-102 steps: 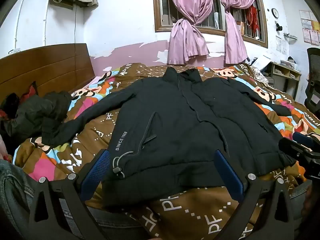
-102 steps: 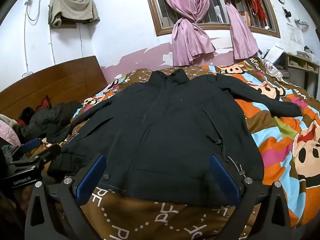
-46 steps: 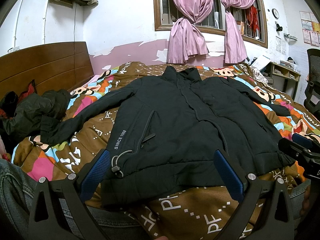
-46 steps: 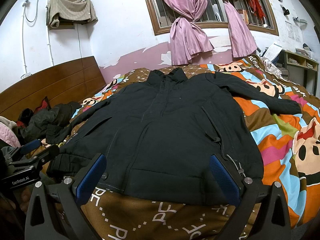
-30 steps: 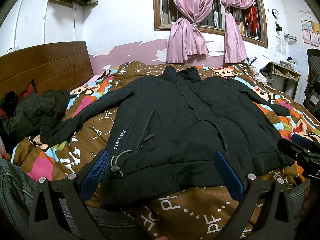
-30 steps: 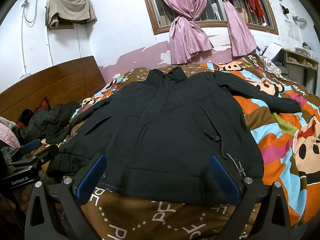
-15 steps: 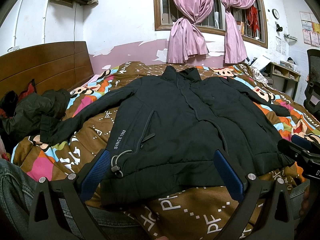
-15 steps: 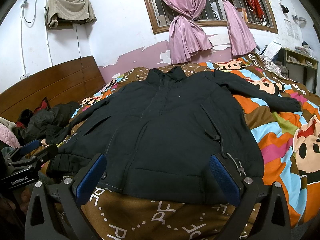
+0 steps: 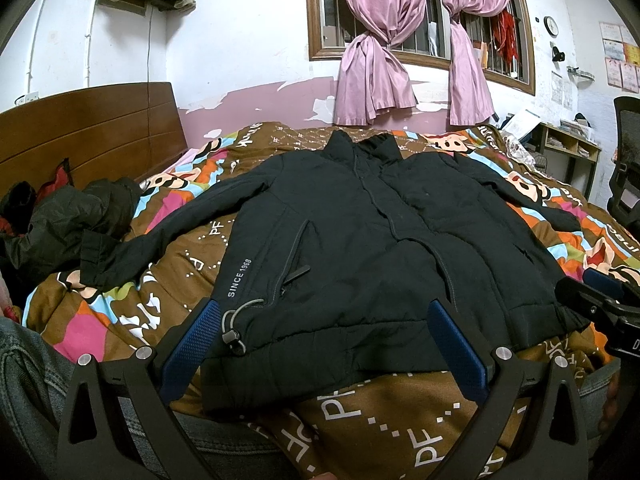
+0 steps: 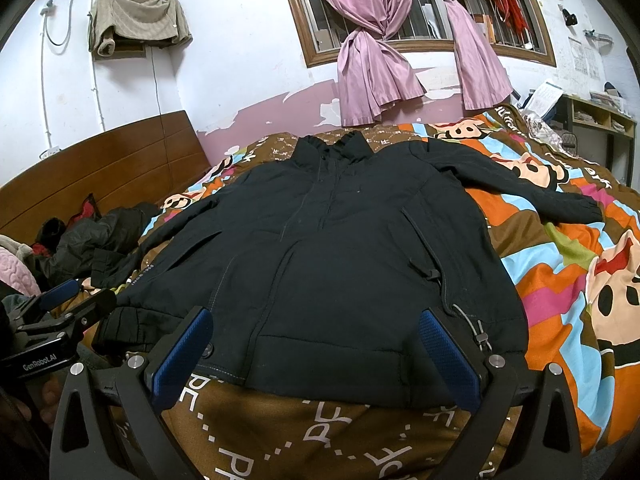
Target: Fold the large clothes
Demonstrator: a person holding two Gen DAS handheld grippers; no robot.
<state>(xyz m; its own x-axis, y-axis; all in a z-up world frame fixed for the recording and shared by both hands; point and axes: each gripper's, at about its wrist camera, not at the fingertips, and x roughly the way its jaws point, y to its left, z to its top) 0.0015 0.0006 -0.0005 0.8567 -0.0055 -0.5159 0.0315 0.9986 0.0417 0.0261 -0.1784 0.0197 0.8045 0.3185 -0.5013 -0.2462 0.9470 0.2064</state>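
A large black jacket lies flat and face up on the bed, collar far, hem near, both sleeves spread out sideways. It also shows in the right wrist view. My left gripper is open and empty, hovering just short of the hem's left part. My right gripper is open and empty, just short of the hem's right part. Each gripper appears at the edge of the other's view: the right one, the left one.
The bed has a colourful cartoon quilt. A heap of dark clothes lies at the left by the wooden headboard. A window with pink curtains is behind. A desk and chair stand right.
Almost nothing has changed. Both grippers stay open near the hem, with only slight drift of the views.
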